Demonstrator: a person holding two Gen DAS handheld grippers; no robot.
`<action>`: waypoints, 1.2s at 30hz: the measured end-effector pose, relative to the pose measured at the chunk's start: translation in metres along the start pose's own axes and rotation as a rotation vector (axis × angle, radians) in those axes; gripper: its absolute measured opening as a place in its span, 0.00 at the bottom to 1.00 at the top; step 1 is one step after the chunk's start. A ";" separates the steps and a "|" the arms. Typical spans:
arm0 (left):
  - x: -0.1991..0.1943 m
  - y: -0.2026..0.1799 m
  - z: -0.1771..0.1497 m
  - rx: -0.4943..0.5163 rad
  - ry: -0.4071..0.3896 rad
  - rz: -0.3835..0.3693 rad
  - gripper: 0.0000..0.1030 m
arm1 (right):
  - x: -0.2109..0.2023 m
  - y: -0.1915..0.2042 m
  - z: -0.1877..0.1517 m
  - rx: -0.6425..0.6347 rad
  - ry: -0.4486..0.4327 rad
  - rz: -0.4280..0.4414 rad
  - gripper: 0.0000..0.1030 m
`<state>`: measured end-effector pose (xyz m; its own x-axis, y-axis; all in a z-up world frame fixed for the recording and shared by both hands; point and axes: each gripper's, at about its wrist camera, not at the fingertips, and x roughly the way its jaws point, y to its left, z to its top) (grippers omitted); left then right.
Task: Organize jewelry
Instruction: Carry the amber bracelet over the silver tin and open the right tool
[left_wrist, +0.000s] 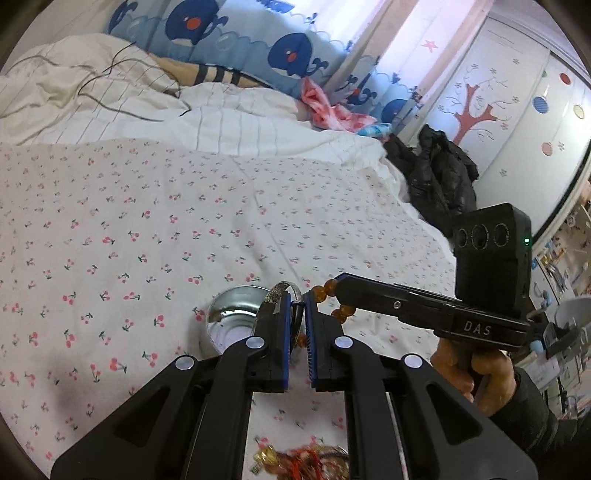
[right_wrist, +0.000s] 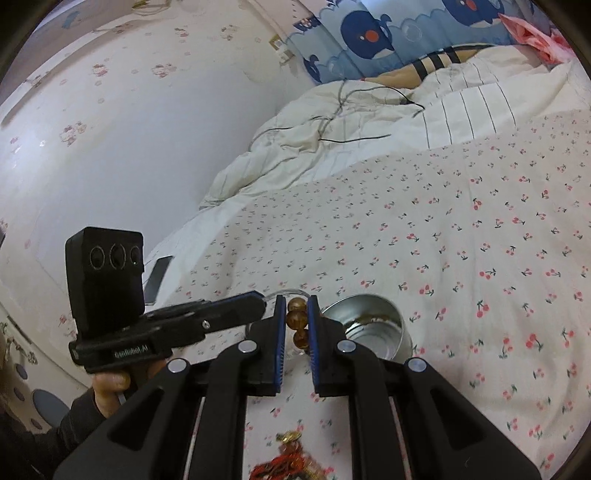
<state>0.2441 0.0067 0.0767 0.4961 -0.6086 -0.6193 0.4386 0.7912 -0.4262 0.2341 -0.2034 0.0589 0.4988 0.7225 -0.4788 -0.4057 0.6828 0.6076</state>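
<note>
The left gripper (left_wrist: 297, 308) has its jaws almost closed, pinching a silver bangle (left_wrist: 281, 291). The right gripper (right_wrist: 296, 314) clamps an amber bead bracelet (right_wrist: 297, 325). Both grippers meet tip to tip.

A cherry-print bedsheet (left_wrist: 184, 229) meets a whale-patterned curtain (left_wrist: 295, 48) and a tree-decorated wardrobe (left_wrist: 491, 110).

Cherry-print sheet (left_wrist: 184, 221), whale curtain (left_wrist: 258, 44), blk coat (left_wrist: 439, 173), phone (right_wrist: 159, 277).

Left wrist view close above the cherry-print bedsheet (left_wrist: 184, 221), facing the far whale curtain (left_wrist: 288, 48), right wrist view beside it, angled left toward the wall (right_wrist: 129, 129), both sharing the metal bowl (left_wrist: 236, 314).
</note>
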 end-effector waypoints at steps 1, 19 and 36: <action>0.006 0.001 -0.001 0.004 0.007 0.019 0.07 | 0.005 -0.003 0.001 0.004 0.008 -0.011 0.12; -0.004 0.031 -0.015 -0.100 -0.027 0.106 0.62 | 0.045 -0.015 -0.013 -0.029 0.103 -0.089 0.13; -0.036 0.017 -0.052 -0.052 -0.014 0.093 0.67 | -0.002 -0.001 -0.021 -0.053 0.088 -0.142 0.54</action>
<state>0.1946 0.0453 0.0572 0.5434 -0.5329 -0.6487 0.3511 0.8461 -0.4010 0.2177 -0.2034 0.0462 0.4859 0.6238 -0.6122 -0.3773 0.7815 0.4969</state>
